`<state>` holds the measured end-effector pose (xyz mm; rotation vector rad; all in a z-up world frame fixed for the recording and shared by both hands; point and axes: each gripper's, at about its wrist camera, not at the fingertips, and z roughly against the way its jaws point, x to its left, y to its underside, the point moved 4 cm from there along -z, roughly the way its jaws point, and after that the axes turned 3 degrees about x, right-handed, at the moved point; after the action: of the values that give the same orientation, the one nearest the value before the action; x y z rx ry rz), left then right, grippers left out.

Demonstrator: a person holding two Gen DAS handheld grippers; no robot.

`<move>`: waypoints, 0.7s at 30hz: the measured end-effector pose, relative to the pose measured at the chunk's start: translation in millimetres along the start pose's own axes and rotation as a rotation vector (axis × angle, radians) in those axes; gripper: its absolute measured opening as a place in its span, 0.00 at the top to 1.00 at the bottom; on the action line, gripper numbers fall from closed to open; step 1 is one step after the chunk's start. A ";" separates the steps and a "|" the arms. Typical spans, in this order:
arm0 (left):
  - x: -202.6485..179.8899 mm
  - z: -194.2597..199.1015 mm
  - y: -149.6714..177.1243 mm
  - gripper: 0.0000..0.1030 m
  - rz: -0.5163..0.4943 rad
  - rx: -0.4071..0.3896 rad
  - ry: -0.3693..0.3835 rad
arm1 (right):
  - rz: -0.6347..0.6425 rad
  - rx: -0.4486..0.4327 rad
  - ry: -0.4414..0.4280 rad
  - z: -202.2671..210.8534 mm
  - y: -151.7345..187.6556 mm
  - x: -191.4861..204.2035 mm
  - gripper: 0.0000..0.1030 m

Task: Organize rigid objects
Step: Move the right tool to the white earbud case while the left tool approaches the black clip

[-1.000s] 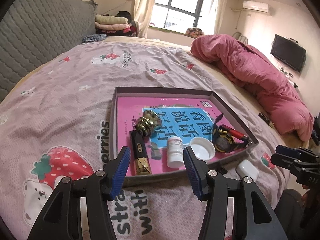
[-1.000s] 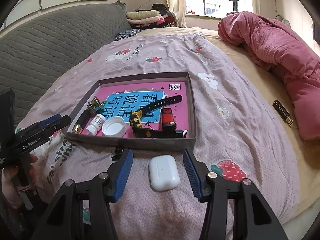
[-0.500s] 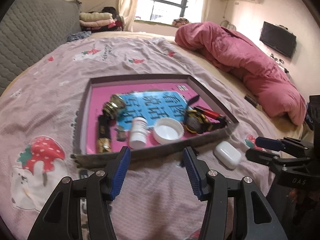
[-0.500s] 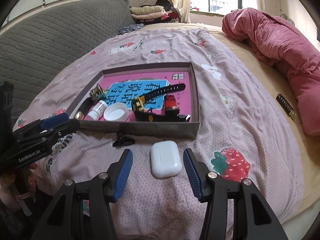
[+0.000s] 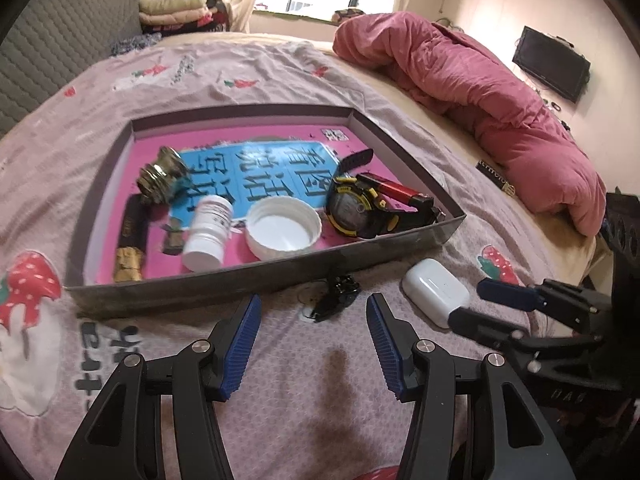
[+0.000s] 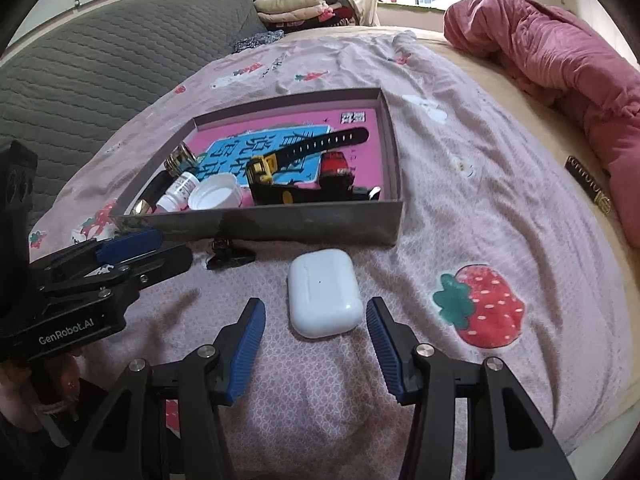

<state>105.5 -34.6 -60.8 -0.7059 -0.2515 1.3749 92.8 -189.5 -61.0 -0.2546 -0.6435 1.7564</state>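
The bed (image 6: 500, 208) carries a strawberry-print sheet. Directly on it: grey tray (image 6: 320, 226) at centre, black clip (image 6: 230, 254) and white earbud case (image 6: 324, 294) at 6 o'clock, pink quilt (image 6: 560, 60) at 2 o'clock.

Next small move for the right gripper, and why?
Probably ease the right gripper slightly further down and forward, then close. Its jaws are open with the white rounded plastic earbud case lined up just ahead of them on the pink strawberry-print bedspread, outside the shallow grey cardboard tray.
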 end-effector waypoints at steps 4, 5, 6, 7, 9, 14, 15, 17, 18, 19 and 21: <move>-2.4 -12.2 -2.7 0.46 0.001 0.013 0.016 | 0.010 0.010 0.003 -7.5 1.2 -1.0 0.49; -3.3 -16.1 -3.4 0.46 0.001 0.018 0.023 | 0.011 0.009 0.005 -9.4 0.7 -1.9 0.49; -4.0 -18.6 -3.7 0.46 0.001 0.021 0.029 | 0.012 0.009 0.011 -10.9 0.6 -2.7 0.49; -4.7 -21.4 -4.0 0.46 0.000 0.024 0.030 | 0.013 0.011 0.014 -12.4 0.7 -3.0 0.49; -6.1 -26.9 -4.7 0.48 0.001 0.033 0.042 | 0.011 0.016 0.012 -15.9 0.9 -4.2 0.49; -12.7 -39.9 -4.8 0.54 -0.008 0.058 0.067 | 0.022 0.006 0.008 -21.4 -1.0 -2.9 0.49; -14.7 -41.4 -4.6 0.54 -0.017 0.060 0.068 | 0.024 0.005 0.006 -22.3 -1.5 -2.4 0.49; -19.3 -45.4 -4.3 0.55 -0.037 0.065 0.065 | 0.028 0.007 0.007 -25.9 -2.1 -1.2 0.49; -19.9 -46.5 -4.4 0.59 -0.040 0.066 0.063 | 0.031 0.007 0.012 -28.0 -2.5 -0.9 0.49; -20.4 -48.6 -4.6 0.61 -0.039 0.068 0.061 | 0.034 0.006 0.018 -30.2 -2.8 -0.7 0.49; -17.6 -50.8 -6.0 0.62 -0.029 0.070 0.068 | 0.040 -0.001 0.031 -33.3 -4.0 -0.5 0.49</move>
<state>134.9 -67.3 -92.3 -0.6870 -0.1578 1.3235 112.5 -179.7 -86.3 -0.2968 -0.6211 1.7865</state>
